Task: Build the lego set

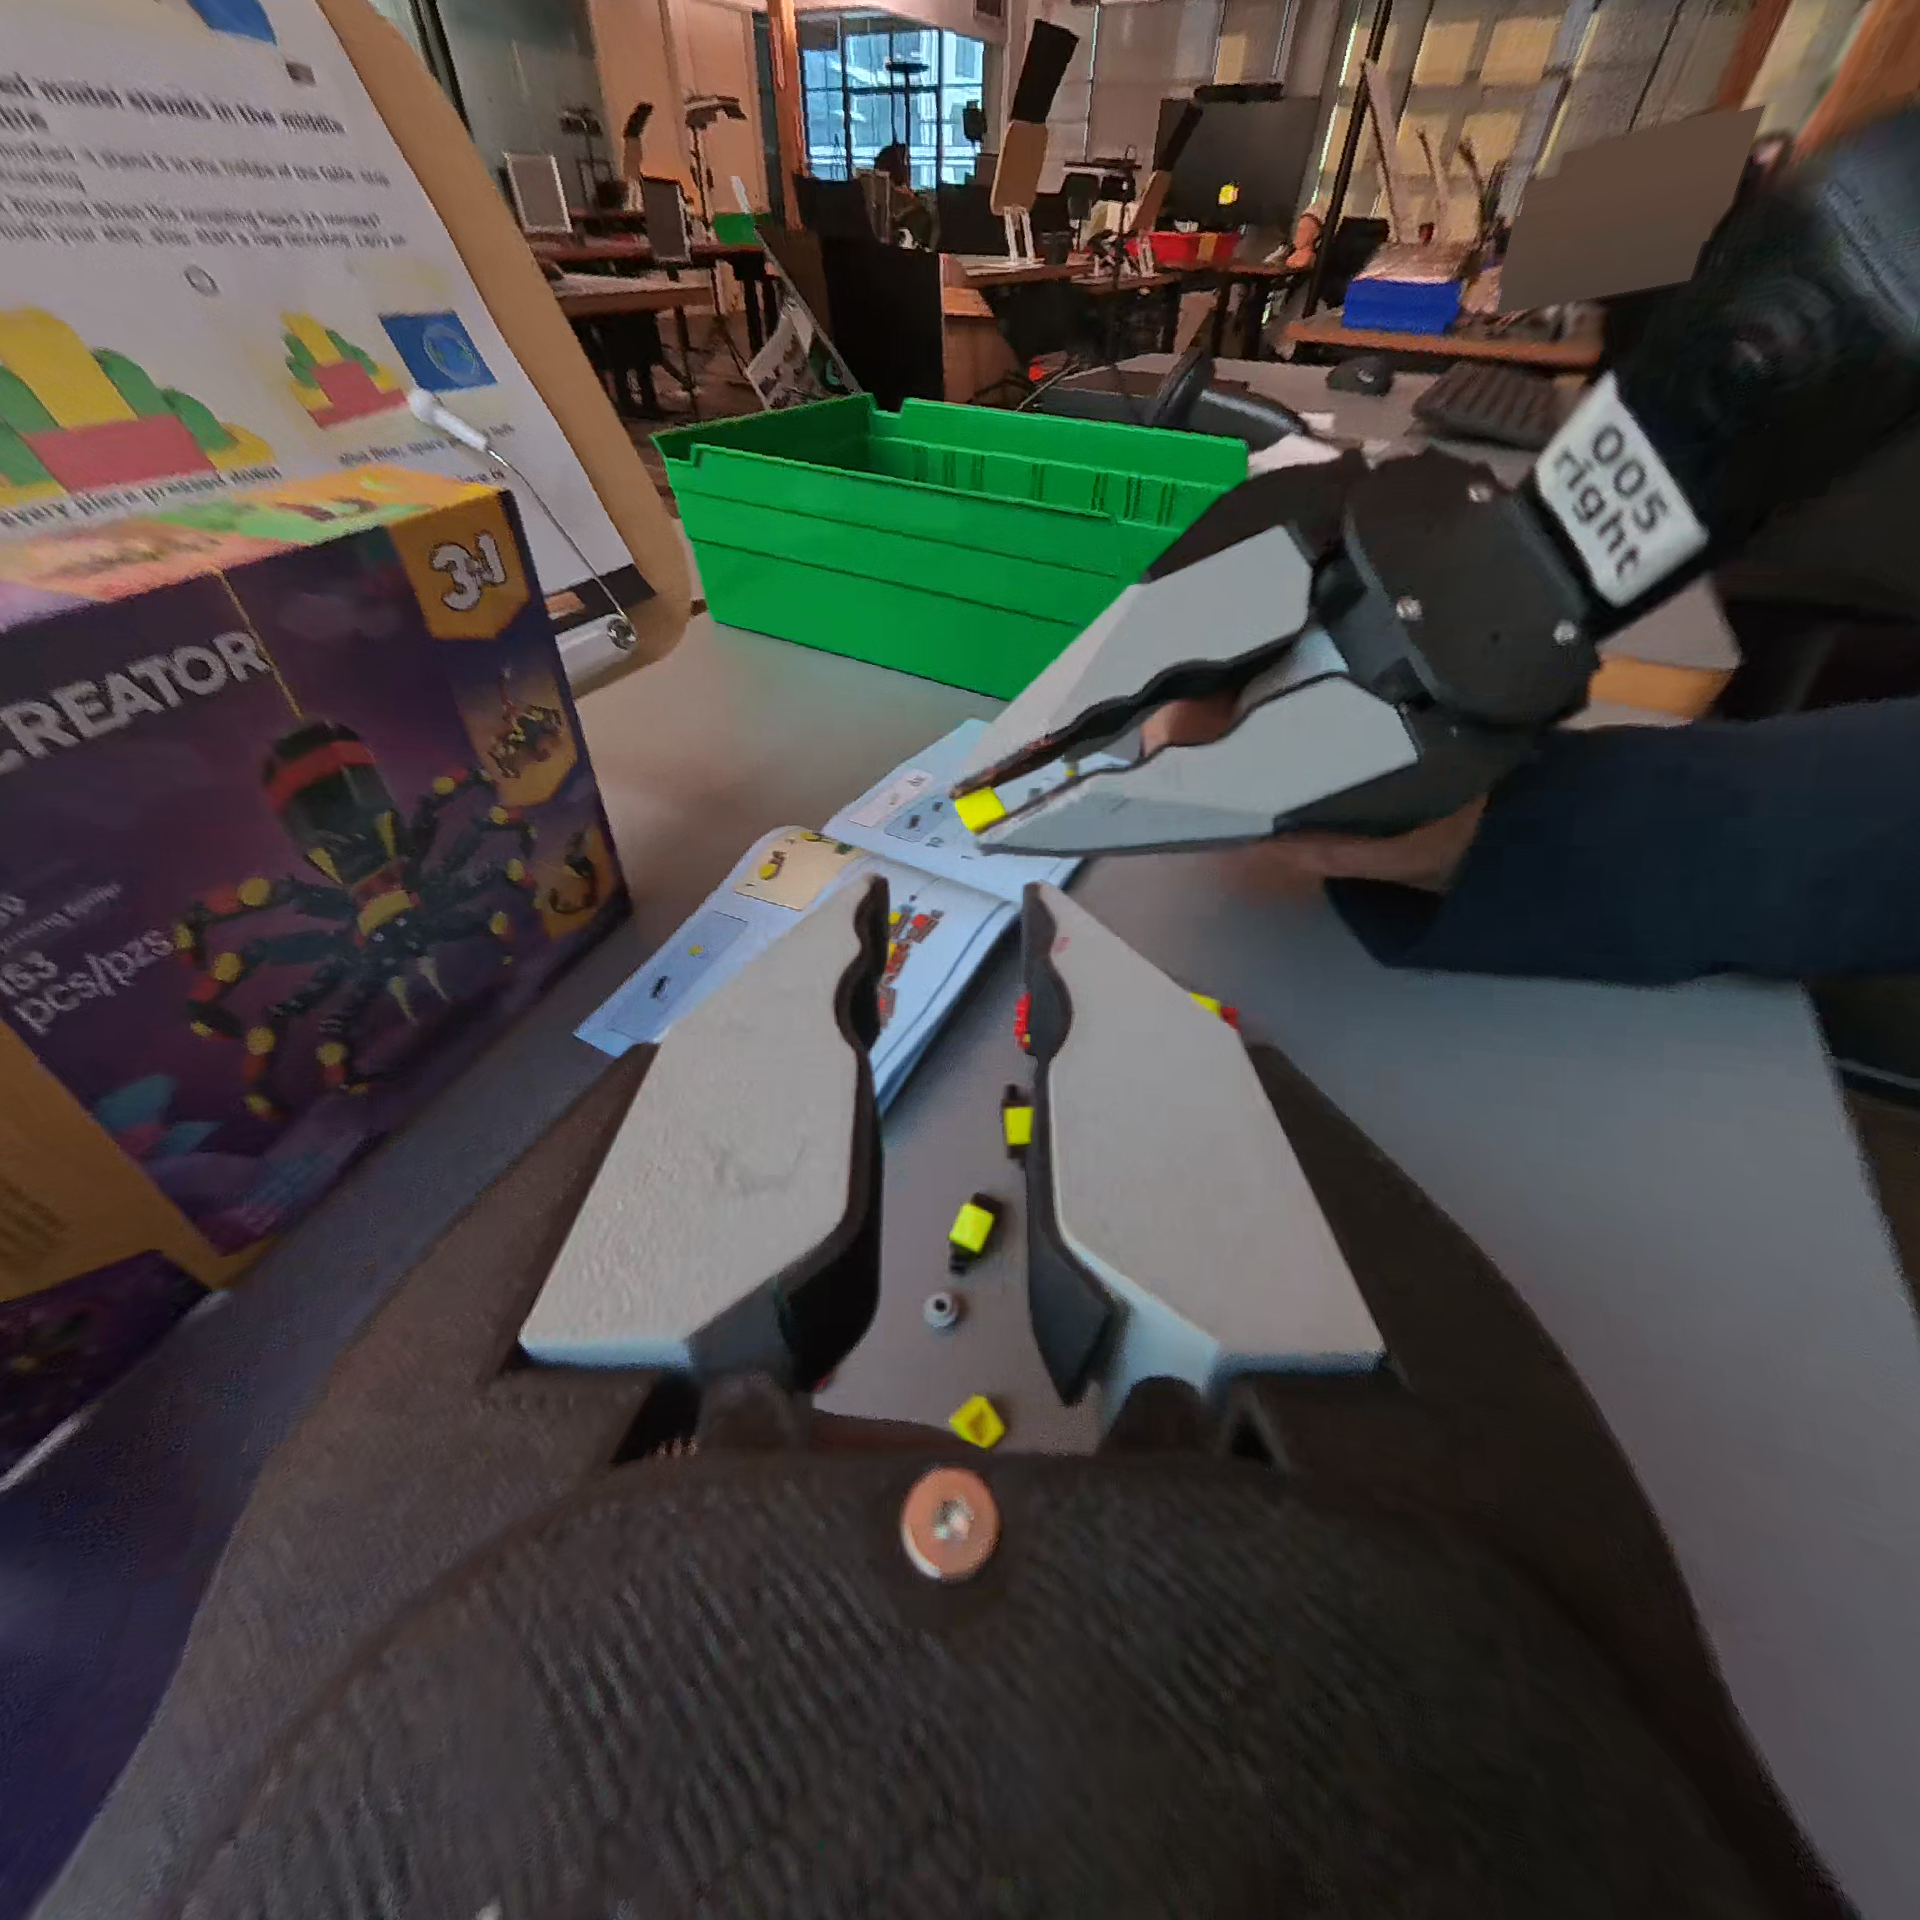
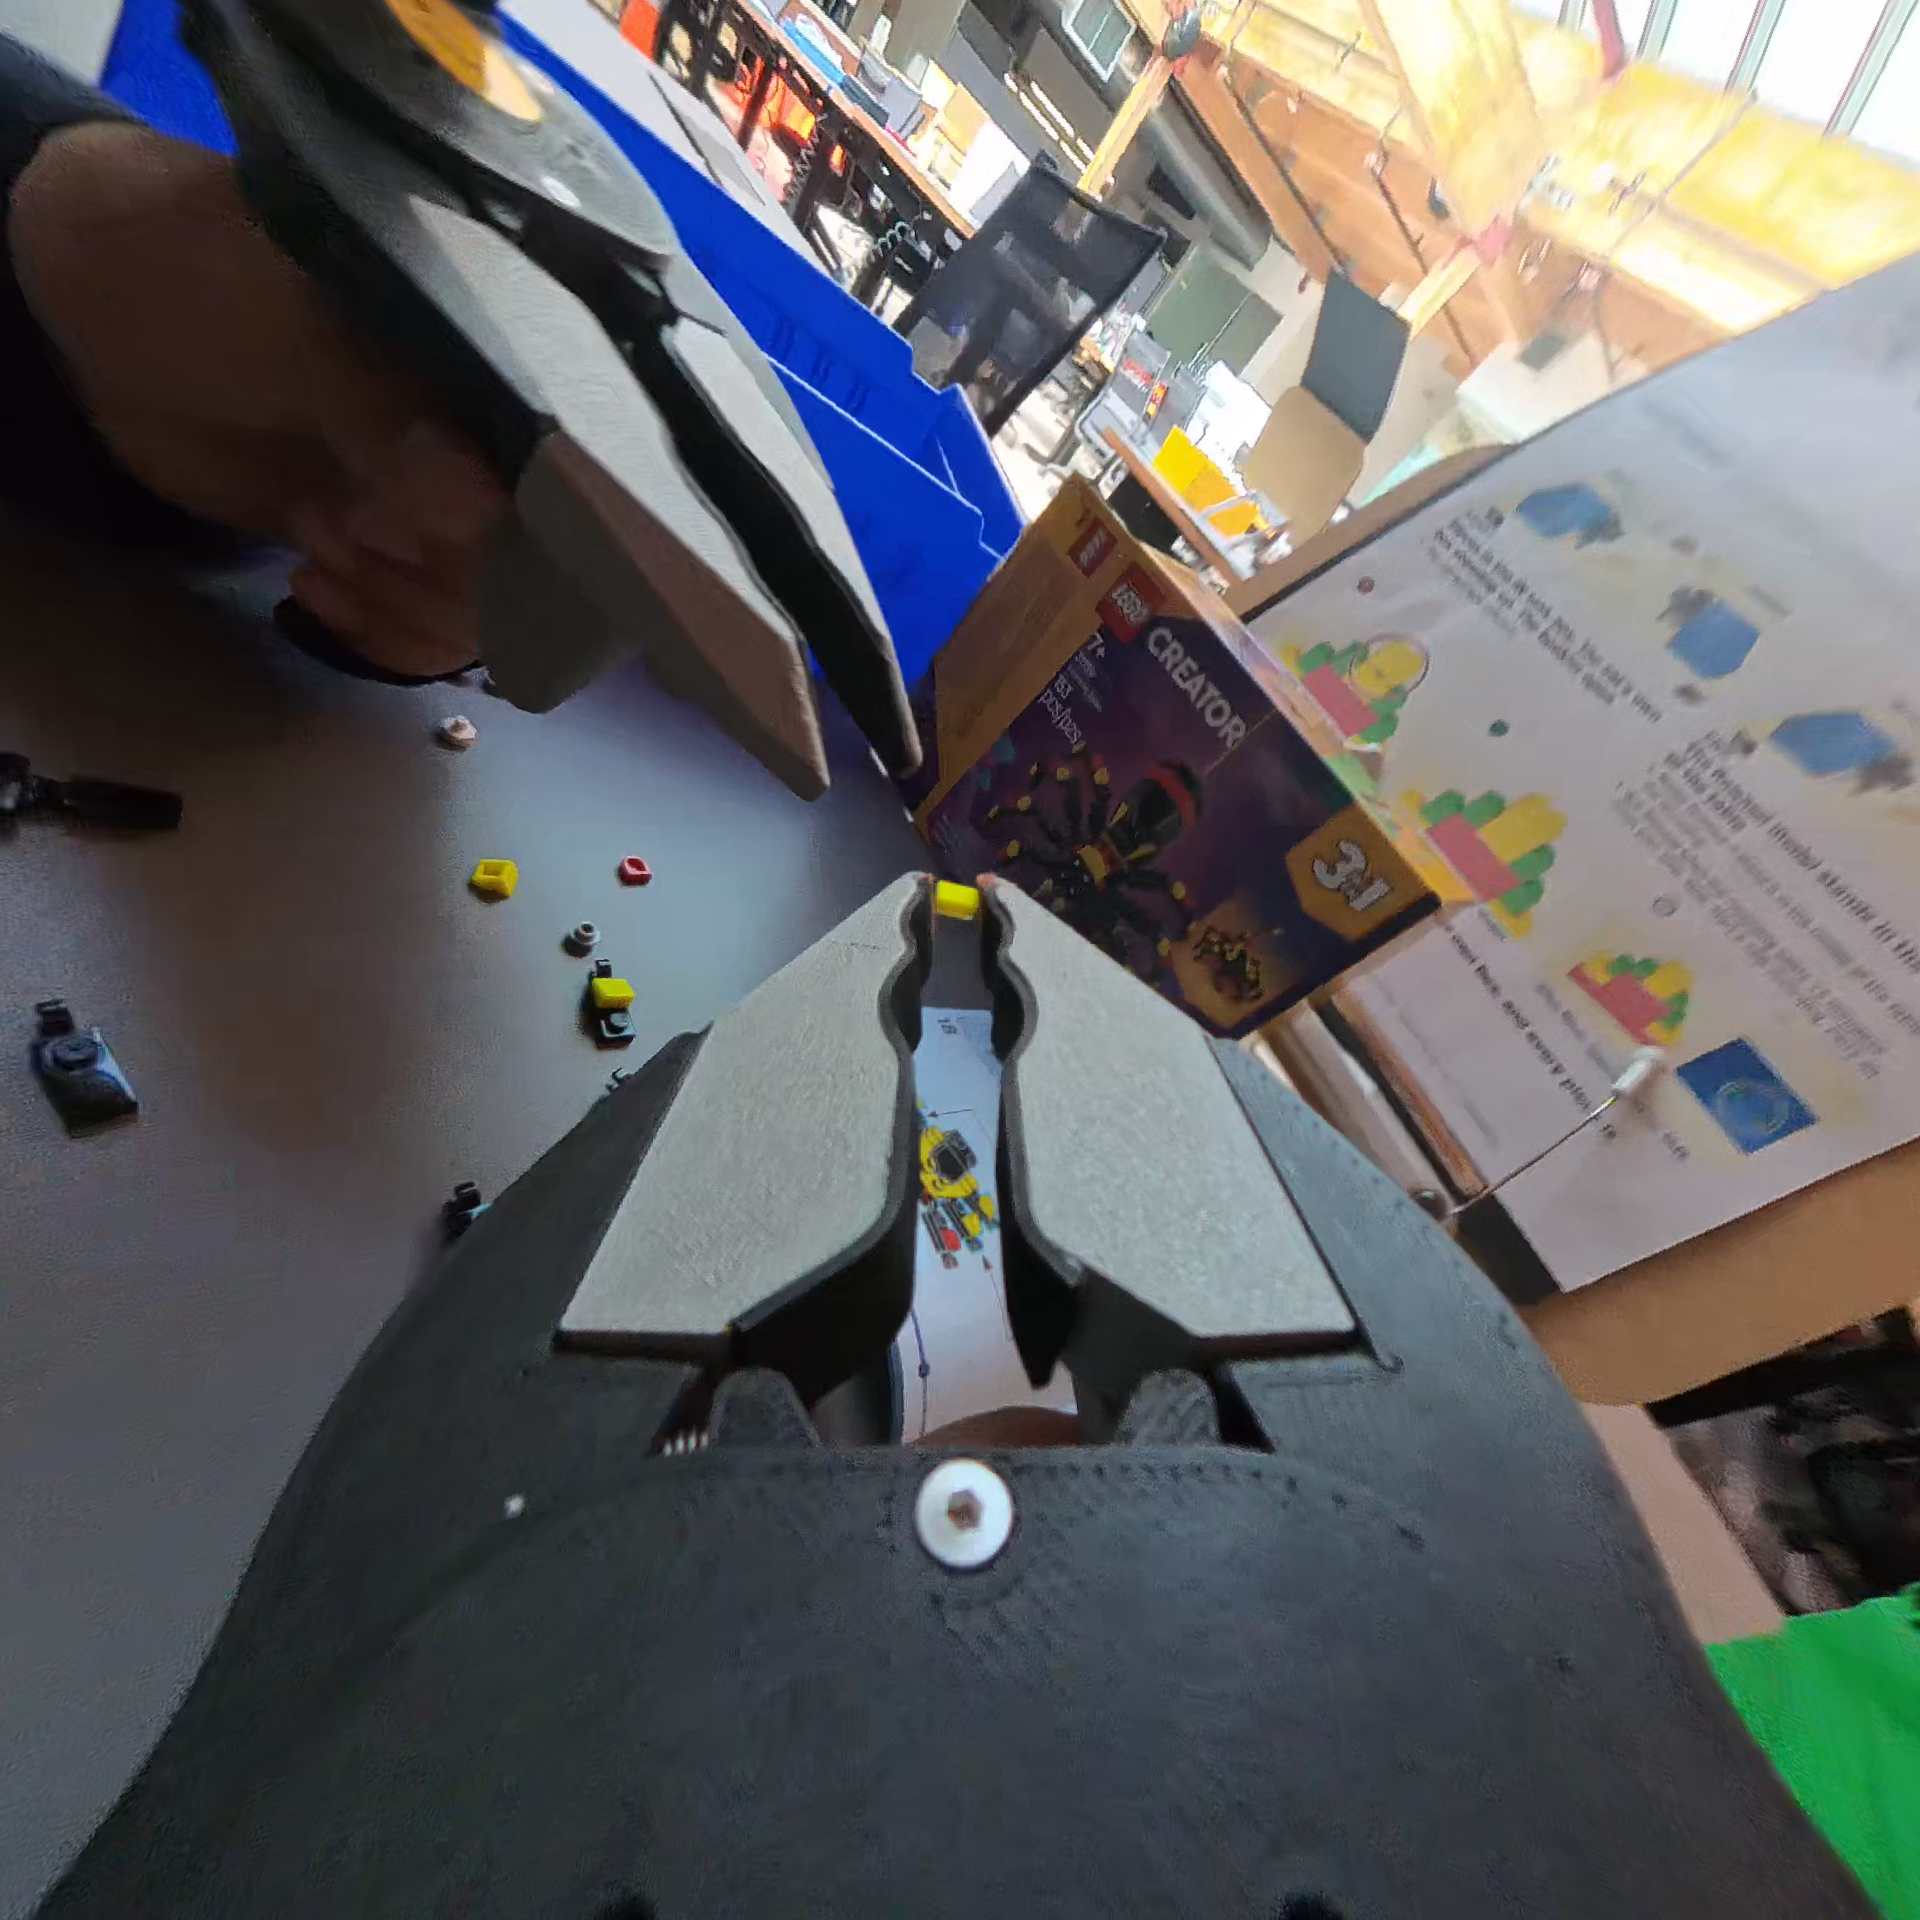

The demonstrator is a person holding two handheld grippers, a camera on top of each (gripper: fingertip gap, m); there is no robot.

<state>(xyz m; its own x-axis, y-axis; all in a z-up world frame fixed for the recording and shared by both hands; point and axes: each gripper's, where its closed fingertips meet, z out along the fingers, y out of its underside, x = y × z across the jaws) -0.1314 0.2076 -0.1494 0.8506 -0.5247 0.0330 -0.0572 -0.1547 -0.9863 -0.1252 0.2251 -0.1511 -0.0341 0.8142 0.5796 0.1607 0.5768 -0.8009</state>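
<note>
My right gripper (image 2: 956,883) is shut on a small yellow brick (image 2: 956,899) and holds it above the table; it also shows in the left wrist view (image 1: 982,816), above the open instruction booklet (image 1: 790,883), with the yellow brick (image 1: 979,808) at its tips. My left gripper (image 1: 951,904) is open and empty, low over the grey table (image 1: 1455,1143). Between its fingers lie a yellow-and-black piece (image 1: 974,1226), another yellow piece (image 1: 1016,1122), a small grey stud (image 1: 940,1309) and a yellow slope (image 1: 977,1421). The left gripper (image 2: 862,774) also shows at the upper left of the right wrist view.
The purple lego box (image 1: 291,831) stands at the left, with a picture instruction board (image 1: 260,312) behind it. A green bin (image 1: 935,540) sits at the back, a blue bin (image 2: 831,343) behind the left gripper. Loose yellow (image 2: 494,878), red (image 2: 635,871) and black pieces (image 2: 78,1060) lie on the table. Less than 4 cm separates the two grippers' tips.
</note>
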